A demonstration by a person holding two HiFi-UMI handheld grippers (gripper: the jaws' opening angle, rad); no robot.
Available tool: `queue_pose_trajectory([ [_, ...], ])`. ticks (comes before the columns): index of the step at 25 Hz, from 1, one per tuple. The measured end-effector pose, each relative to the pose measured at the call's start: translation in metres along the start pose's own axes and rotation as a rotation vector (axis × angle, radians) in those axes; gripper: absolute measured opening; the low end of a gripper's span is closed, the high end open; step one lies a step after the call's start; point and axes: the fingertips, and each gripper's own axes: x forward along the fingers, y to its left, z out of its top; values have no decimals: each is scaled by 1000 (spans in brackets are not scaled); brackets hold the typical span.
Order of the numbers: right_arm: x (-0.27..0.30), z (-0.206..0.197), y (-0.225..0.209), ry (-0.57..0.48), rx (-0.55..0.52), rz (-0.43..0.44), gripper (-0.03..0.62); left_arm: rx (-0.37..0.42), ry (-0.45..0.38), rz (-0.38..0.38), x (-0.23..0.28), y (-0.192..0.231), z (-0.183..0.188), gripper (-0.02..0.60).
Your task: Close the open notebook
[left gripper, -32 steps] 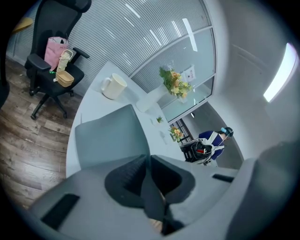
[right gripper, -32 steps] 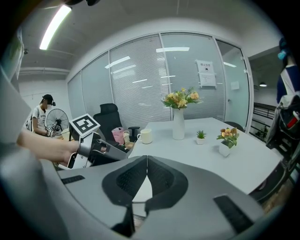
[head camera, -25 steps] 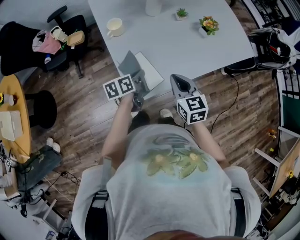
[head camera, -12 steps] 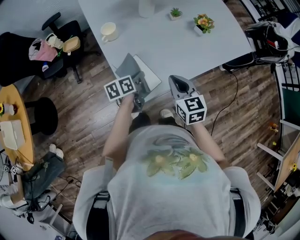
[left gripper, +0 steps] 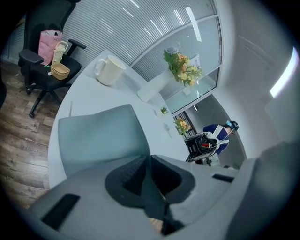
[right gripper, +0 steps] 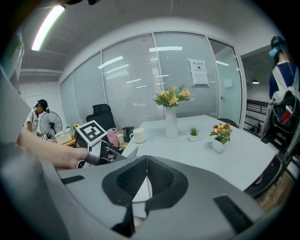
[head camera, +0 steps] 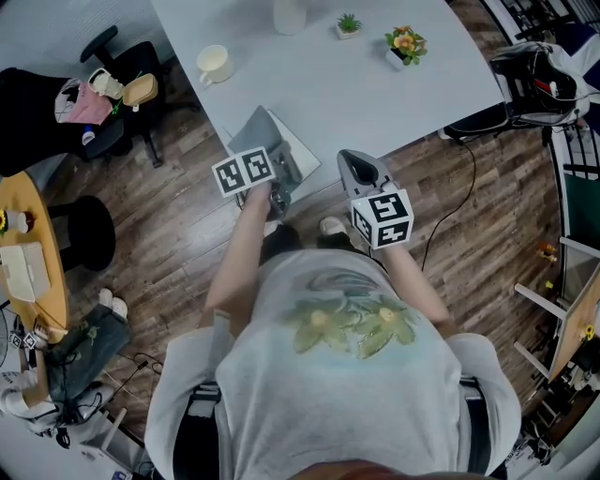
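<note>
Left gripper view: my left tool is clamped on the raised grey cover of the notebook, at the bench's near left corner. My right tool is closed and empty. The cover looks light, thin and floppy, so I judge its free edge the best hold.

Open tabletop right of raised notebook cover, mug, vase, 2 potted plants at far side

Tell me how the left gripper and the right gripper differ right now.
The left gripper is shut on the notebook cover, holding it raised; the right gripper is shut on nothing. The left gripper sits over the notebook; the right gripper is beside it, apart. Both carry marker cubes.
</note>
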Motion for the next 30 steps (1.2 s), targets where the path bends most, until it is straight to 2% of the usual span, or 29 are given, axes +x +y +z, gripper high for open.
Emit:
queue_pose_trajectory([
  [25,-9,-10,-9,-4,28,-34,17,10,84,65,45,18,-7,49],
  [30,-14,-13,-12,-3,36,-51,17,35,116,93,55,23,-11,54],
])
